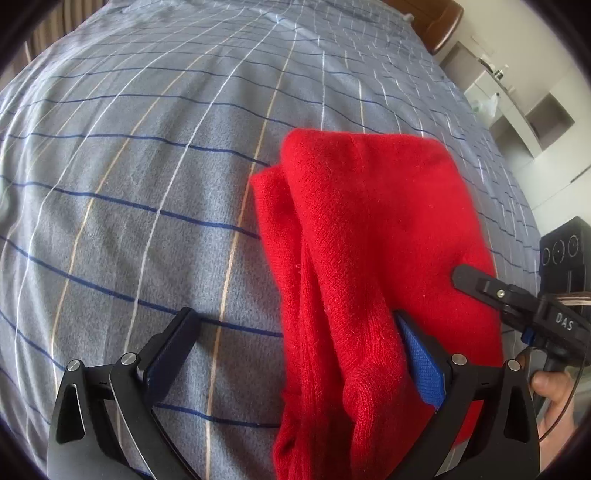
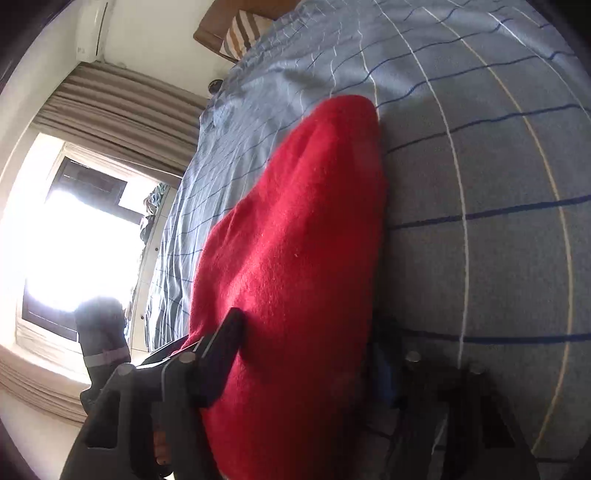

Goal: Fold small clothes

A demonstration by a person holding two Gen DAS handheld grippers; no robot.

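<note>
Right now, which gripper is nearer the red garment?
Right, narrowly. The right gripper straddles the red garment, with one finger lying on top. The left gripper stands wide open, with only one finger against the garment's side.

We looked from the left hand-held gripper (image 1: 295, 354) steeply down onto the bed (image 1: 147, 184), close above it, facing its far headboard (image 1: 439, 22) and shelves (image 1: 517, 110) at right. From the right hand-held gripper (image 2: 306, 354) we sat nearer and rolled sideways, facing the window (image 2: 74, 229) on the left. Both views shared the red garment (image 1: 369, 240) and checked cover.
</note>
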